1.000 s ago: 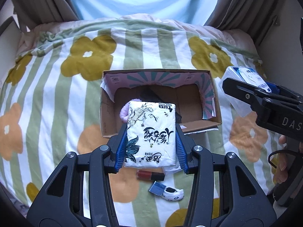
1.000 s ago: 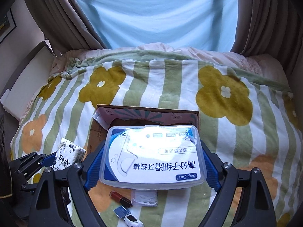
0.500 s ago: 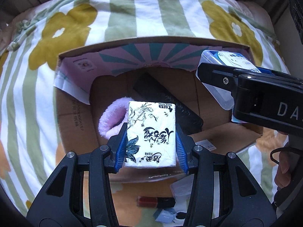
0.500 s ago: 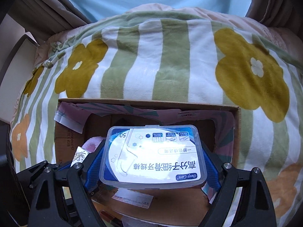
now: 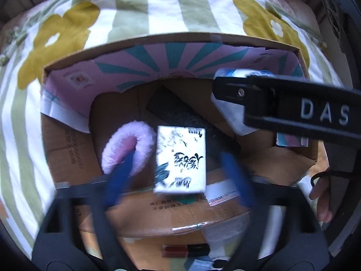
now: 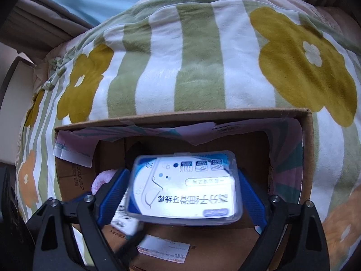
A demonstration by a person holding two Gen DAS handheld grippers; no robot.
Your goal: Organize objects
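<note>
A cardboard box (image 5: 67,149) with a pink and teal lining lies open on the bed. My left gripper (image 5: 178,176) is open; its blurred blue fingers stand apart on either side of the white tissue pack (image 5: 180,160), which is free between them over the box. My right gripper (image 6: 180,194) is open; the clear floss-pick case (image 6: 187,187) sits tilted between its spread blue fingers, with gaps on both sides, over the box (image 6: 74,176). The right gripper also shows in the left wrist view, where it covers part of the case (image 5: 227,103).
A pink fluffy item (image 5: 126,144) and a black object (image 5: 180,110) lie inside the box. A red lipstick (image 5: 185,249) and small items lie on the striped flowered blanket (image 5: 158,6) before the box. Curtains (image 6: 45,22) hang behind the bed.
Both grippers moved down over the box and opened. The tissue pack and the floss-pick case are let go and sit loose between the fingers.
</note>
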